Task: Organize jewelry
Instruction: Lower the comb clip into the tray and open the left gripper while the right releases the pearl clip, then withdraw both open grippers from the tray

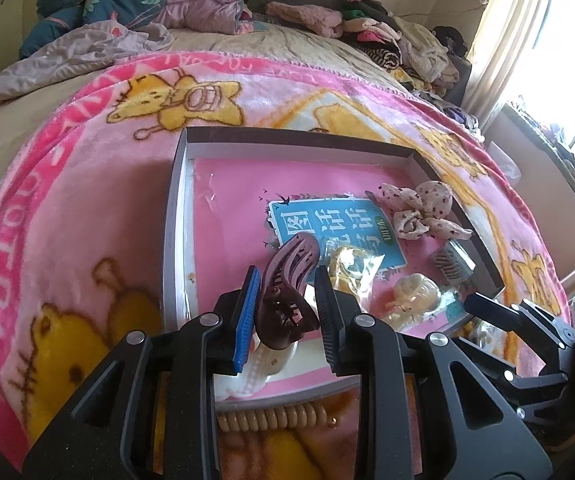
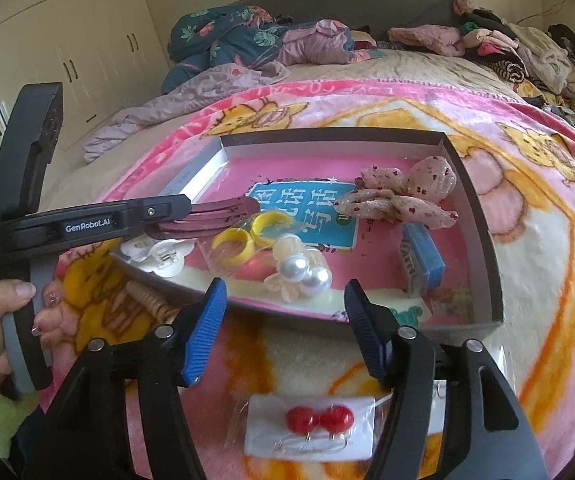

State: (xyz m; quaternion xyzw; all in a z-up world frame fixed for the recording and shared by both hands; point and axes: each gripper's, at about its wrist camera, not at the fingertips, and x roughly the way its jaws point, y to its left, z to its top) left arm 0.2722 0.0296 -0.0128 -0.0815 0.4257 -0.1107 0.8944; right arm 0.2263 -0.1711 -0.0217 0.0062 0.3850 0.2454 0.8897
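Dark maroon claw hair clip (image 1: pixel 287 292) clamped between the left gripper's (image 1: pixel 287 308) pads, held over the near-left part of the shallow box (image 1: pixel 175 216), tip pointing toward 12 o'clock. In the right wrist view the same clip sticks out at 3 o'clock from the left gripper's finger. Box sits on a pink cartoon-bear blanket (image 1: pixel 67 184) on a bed.

Inside box, right wrist view: white clip (image 2: pixel 155 258) at 9 o'clock under the maroon one, two yellow rings (image 2: pixel 253 232) in clear wrap near centre, pearl clip (image 2: pixel 305 272) just at 5 o'clock of them, spotted fabric bow (image 2: pixel 399 194) at 1 o'clock, blue-backed comb (image 2: pixel 423 260) at 3 o'clock. Blue printed card (image 2: pixel 311 212) lies flat on the box floor under the rings.

Right gripper (image 2: pixel 283 324) hangs just outside the box's near wall, fingers apart, nothing between them. Red bead earrings on a white card (image 2: pixel 315 424) lie on the blanket at 6 o'clock, below its fingers. Tan spiral hair tie (image 1: pixel 271 416) lies outside the near wall. A hand (image 2: pixel 3 320) grips the left gripper's handle at 9 o'clock.
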